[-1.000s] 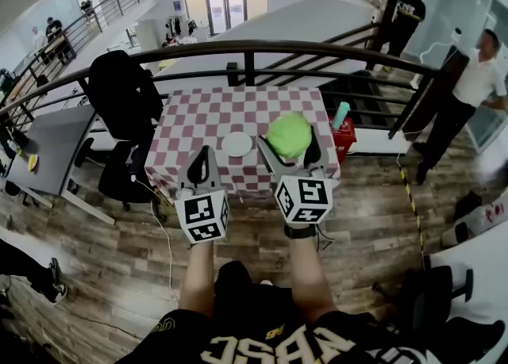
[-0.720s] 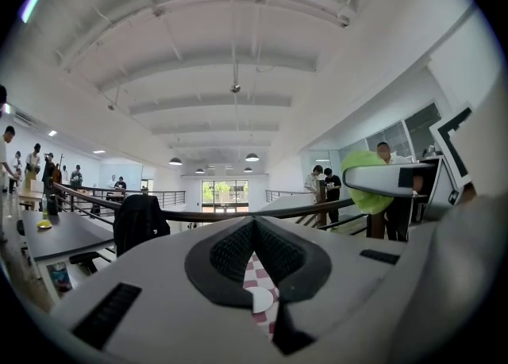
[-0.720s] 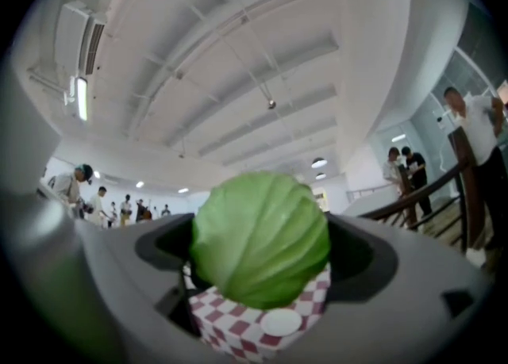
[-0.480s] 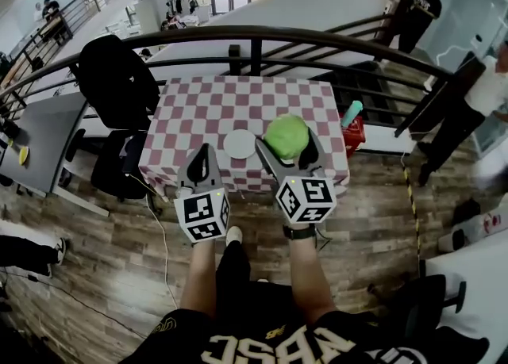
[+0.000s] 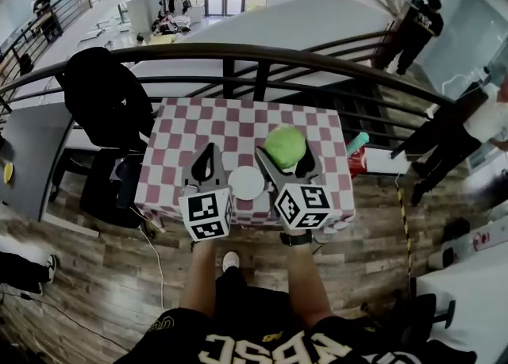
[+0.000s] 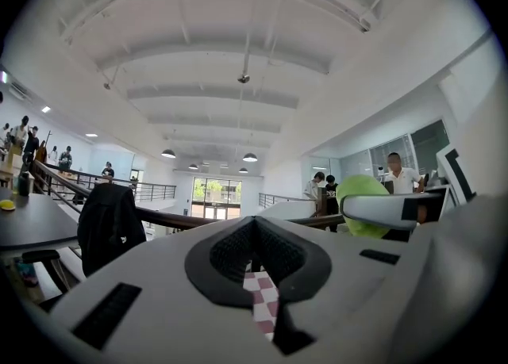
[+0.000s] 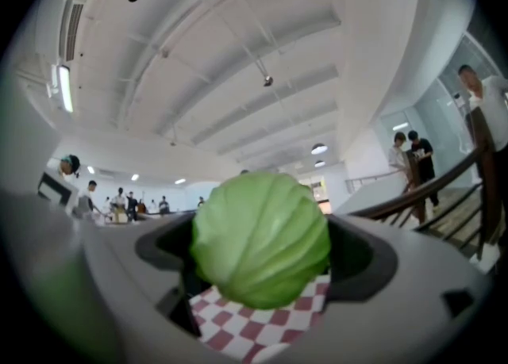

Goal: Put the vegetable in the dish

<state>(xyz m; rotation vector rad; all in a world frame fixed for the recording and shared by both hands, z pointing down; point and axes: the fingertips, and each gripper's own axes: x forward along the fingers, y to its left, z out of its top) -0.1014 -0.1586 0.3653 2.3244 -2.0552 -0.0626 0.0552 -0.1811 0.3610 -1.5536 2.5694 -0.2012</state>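
Note:
A round green cabbage (image 5: 284, 146) is up in the air over the red-and-white checkered table (image 5: 198, 128), with my right gripper (image 5: 286, 153) shut on it. It fills the space between the jaws in the right gripper view, cabbage (image 7: 260, 239). A small white dish (image 5: 245, 182) lies near the table's front edge, just left of and below the cabbage, between the two grippers. My left gripper (image 5: 209, 151) is shut with nothing in it, left of the dish. In the left gripper view the cabbage (image 6: 359, 194) shows at the right.
A black railing (image 5: 254, 54) runs behind the table. An office chair with a dark jacket (image 5: 103, 101) stands at the table's left. A teal bottle (image 5: 357, 143) and a red box sit by the right side. People stand at the back right (image 5: 413, 21).
The view has closed in on the table. The dish now lies between the two grippers. The right gripper still holds the cabbage and the left stays shut.

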